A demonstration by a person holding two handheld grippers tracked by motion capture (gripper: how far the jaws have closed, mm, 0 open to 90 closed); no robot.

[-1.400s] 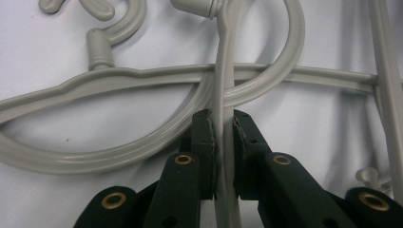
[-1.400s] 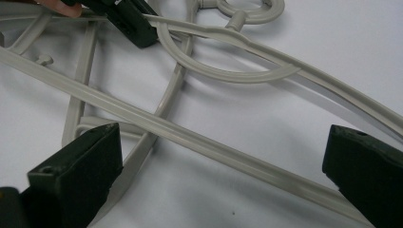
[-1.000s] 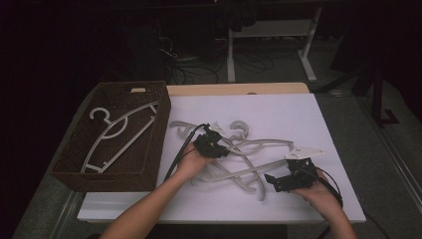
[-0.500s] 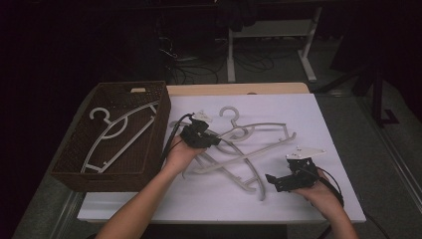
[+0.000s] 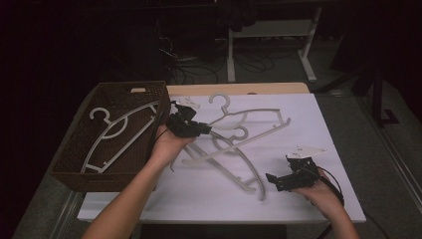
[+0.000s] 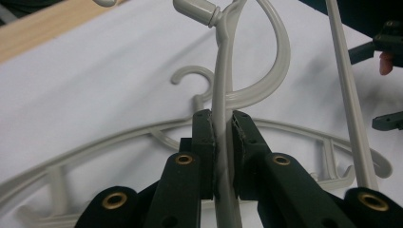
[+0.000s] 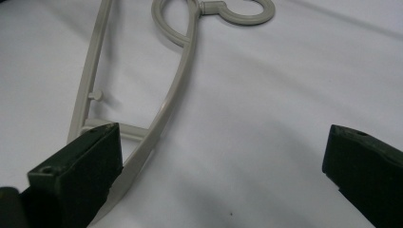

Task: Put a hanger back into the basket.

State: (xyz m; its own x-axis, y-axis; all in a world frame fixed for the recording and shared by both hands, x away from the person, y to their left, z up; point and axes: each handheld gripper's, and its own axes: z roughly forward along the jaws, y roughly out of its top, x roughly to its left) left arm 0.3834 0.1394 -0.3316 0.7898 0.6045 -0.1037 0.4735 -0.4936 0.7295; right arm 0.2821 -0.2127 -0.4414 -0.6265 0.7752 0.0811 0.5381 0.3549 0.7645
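Gripped in my left gripper (image 5: 203, 130) (image 6: 222, 124), a grey plastic hanger (image 5: 249, 113) (image 6: 223, 85) hangs above the white table top (image 5: 318, 124), its hook pointing away from me. The jaws are shut on its thin arm. A second grey hanger (image 5: 249, 172) (image 6: 119, 142) (image 7: 173, 99) lies flat on the table beneath it. My right gripper (image 5: 278, 180) (image 7: 223, 156) rests low at the right front, jaws open wide, with that lying hanger's arm beside its left jaw.
A dark wicker basket (image 5: 74, 169) stands at the table's left with one grey hanger (image 5: 119, 134) inside. The bare wooden table edge (image 5: 234, 88) shows behind the white sheet. Desk legs and cables stand on the floor beyond.
My left hand has risen and moved left toward the basket, carrying the hanger up off the pile. The right hand has kept still.
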